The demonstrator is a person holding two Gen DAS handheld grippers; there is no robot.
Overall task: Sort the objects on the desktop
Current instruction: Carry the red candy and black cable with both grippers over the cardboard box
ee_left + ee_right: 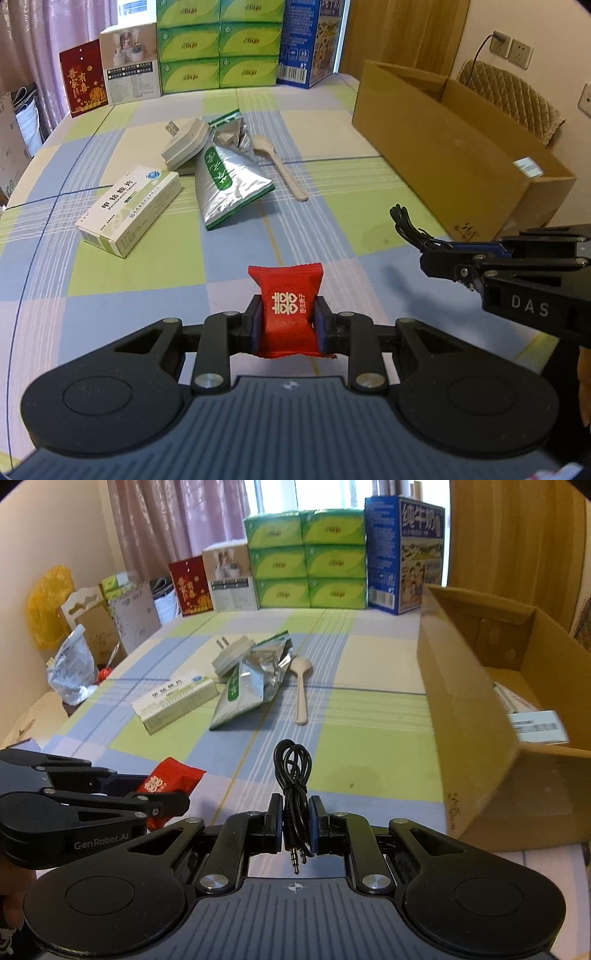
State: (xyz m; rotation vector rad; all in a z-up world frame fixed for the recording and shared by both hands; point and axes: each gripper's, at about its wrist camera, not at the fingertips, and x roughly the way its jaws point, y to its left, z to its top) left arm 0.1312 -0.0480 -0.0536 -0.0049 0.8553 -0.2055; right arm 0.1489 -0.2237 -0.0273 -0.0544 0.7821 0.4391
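My left gripper (288,325) is shut on a red candy packet (288,299), held above the checked tablecloth; the packet (166,781) also shows at the left of the right wrist view. My right gripper (295,821) is shut on a coiled black audio cable (293,768), its plugs hanging toward the camera; the cable (408,225) sticks out of that gripper at the right of the left wrist view. Farther on the table lie a white medicine box (129,210), a silver-green foil pouch (225,177), a grey plug adapter (184,144) and a beige spoon (284,166).
An open cardboard box (472,716) stands on the right side of the table with a white carton inside. Green tissue packs (218,48), a blue milk carton (308,40) and other boxes line the far edge. Bags sit off the table's left side.
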